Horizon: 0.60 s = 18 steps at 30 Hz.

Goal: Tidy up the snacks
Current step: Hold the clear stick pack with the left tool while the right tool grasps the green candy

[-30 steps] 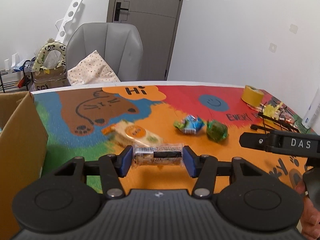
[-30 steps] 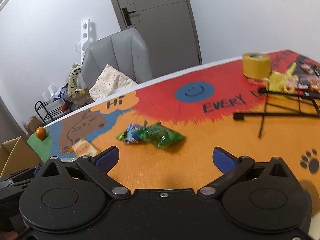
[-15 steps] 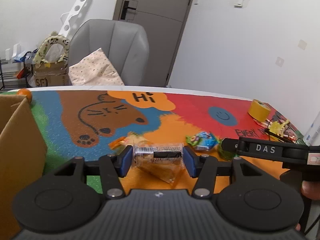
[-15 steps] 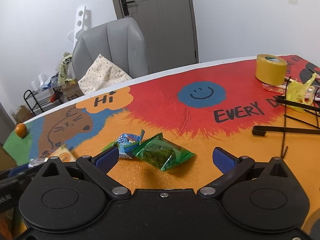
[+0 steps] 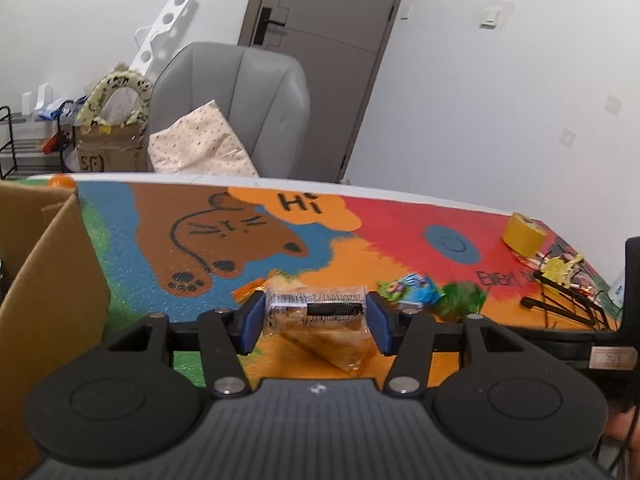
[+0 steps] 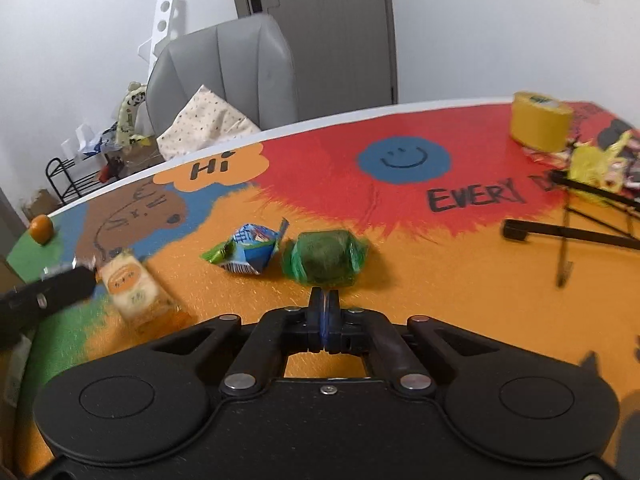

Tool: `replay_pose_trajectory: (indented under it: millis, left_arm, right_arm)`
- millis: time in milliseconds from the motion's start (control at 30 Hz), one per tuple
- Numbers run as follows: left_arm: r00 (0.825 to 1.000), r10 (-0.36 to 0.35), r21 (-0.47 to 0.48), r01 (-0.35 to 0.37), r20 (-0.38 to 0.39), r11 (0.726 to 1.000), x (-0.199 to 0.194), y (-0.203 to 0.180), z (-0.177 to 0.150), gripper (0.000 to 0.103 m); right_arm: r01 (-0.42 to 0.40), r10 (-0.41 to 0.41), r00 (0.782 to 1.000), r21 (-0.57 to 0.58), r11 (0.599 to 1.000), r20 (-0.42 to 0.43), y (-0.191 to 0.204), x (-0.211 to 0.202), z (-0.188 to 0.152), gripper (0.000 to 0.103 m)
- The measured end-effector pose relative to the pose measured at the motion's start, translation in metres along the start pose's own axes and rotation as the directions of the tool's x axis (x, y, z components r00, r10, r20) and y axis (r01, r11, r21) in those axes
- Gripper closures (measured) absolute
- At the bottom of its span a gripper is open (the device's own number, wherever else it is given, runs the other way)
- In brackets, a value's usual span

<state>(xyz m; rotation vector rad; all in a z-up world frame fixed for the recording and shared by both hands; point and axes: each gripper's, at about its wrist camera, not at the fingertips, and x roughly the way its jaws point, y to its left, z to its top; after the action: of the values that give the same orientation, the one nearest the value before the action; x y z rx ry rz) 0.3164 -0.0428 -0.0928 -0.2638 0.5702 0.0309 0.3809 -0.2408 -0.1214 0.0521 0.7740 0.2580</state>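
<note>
Between your left gripper (image 5: 316, 322) pads sits 1 clear-wrapped snack (image 5: 316, 312), pinched; carry it to the cardboard box (image 5: 44, 264). Your right gripper (image 6: 325, 312) is pressed together empty beside the green packet (image 6: 324, 256); spread it first

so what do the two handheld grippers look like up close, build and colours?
Both match: the left gripper and right gripper have matte black bodies with two round discs, a ribbed grey centre panel, black linkage arms with silver pivot bolts, and blue rubber finger pads. No cables or sleeves are visible.
</note>
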Motion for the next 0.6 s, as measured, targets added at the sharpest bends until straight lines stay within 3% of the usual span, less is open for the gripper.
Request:
replay_pose_trajectory:
  millis: [233,267,333,400,600]
  left_arm:
    - [0.999,-0.025,0.021,0.024,0.024,0.999,-0.016,-0.009,-0.003,0.05]
    - [0.999,-0.022,0.022,0.021,0.026,1.0,-0.015,-0.009,-0.004,0.05]
    - [0.999,-0.018,0.026,0.018,0.029,1.0,-0.016,-0.01,-0.004,0.05]
    - [0.999,-0.011,0.036,0.01,0.04,0.999,-0.016,-0.01,-0.006,0.05]
    - [1.0,0.013,0.022,-0.014,0.026,1.0,-0.008,0.001,-0.01,0.05]
  right_arm:
    - [0.005,-0.006,0.999,0.024,1.0,0.034,-0.008,-0.027,-0.008,0.102]
    - [0.007,-0.008,0.999,0.025,1.0,0.038,-0.009,-0.029,-0.007,0.098]
    - [0.013,-0.015,0.999,0.039,0.999,0.046,-0.009,-0.028,-0.006,0.056]
    - [0.014,-0.018,0.997,0.052,0.999,0.076,-0.01,-0.028,-0.007,0.03]
    - [0.011,-0.015,0.995,0.046,0.999,0.102,-0.002,-0.007,-0.001,0.014]
